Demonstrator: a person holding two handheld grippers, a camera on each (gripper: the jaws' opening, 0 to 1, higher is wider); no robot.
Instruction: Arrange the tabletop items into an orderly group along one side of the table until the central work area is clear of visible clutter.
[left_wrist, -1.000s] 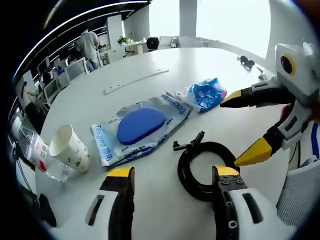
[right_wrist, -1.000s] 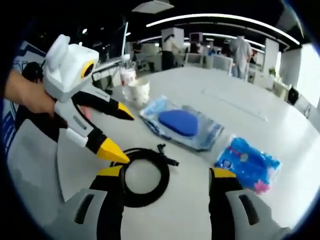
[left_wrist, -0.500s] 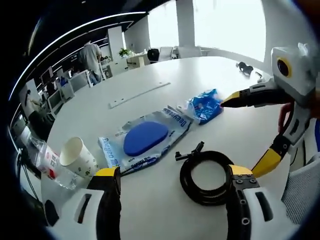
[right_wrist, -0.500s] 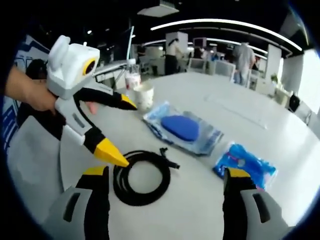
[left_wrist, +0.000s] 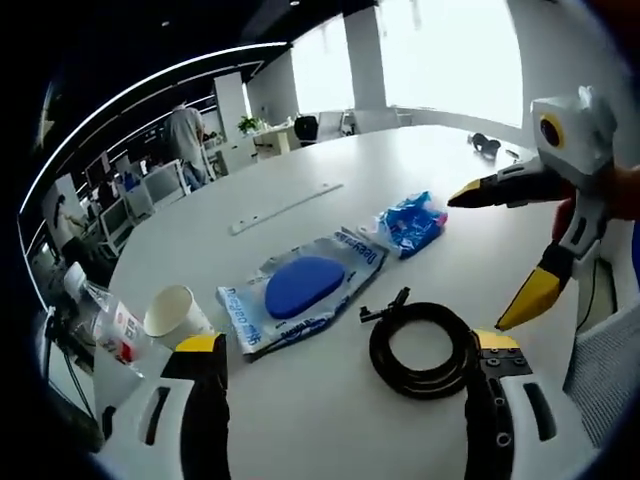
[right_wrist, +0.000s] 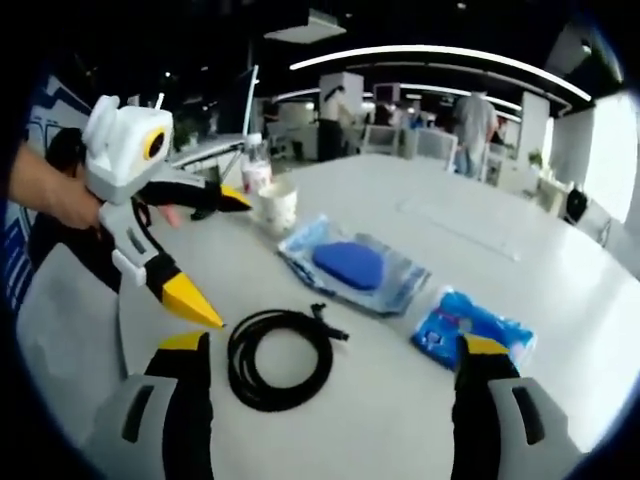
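Observation:
A black coiled cable (left_wrist: 420, 350) (right_wrist: 280, 355) lies on the white table (left_wrist: 330, 420) just ahead of both grippers. Beyond it sit a wipes pack with a blue lid (left_wrist: 300, 290) (right_wrist: 355, 265) and a crumpled blue packet (left_wrist: 412, 222) (right_wrist: 470, 325). A paper cup (left_wrist: 175, 315) (right_wrist: 277, 205) stands beside a plastic bottle (left_wrist: 110, 320) (right_wrist: 257, 170). My left gripper (left_wrist: 348, 345) (right_wrist: 222, 260) is open, holding nothing. My right gripper (right_wrist: 333, 345) (left_wrist: 485, 260) is also open and holds nothing, above the cable's side.
A thin white strip (left_wrist: 285, 207) (right_wrist: 460, 225) lies farther out on the table. A small black object (left_wrist: 487, 145) sits near the far edge. People stand among desks in the background. A hand (right_wrist: 45, 190) holds the left gripper.
Both views have drawn back and up from the cable, so more of the table shows. Both grippers' jaws have spread wider apart. The items have not moved.

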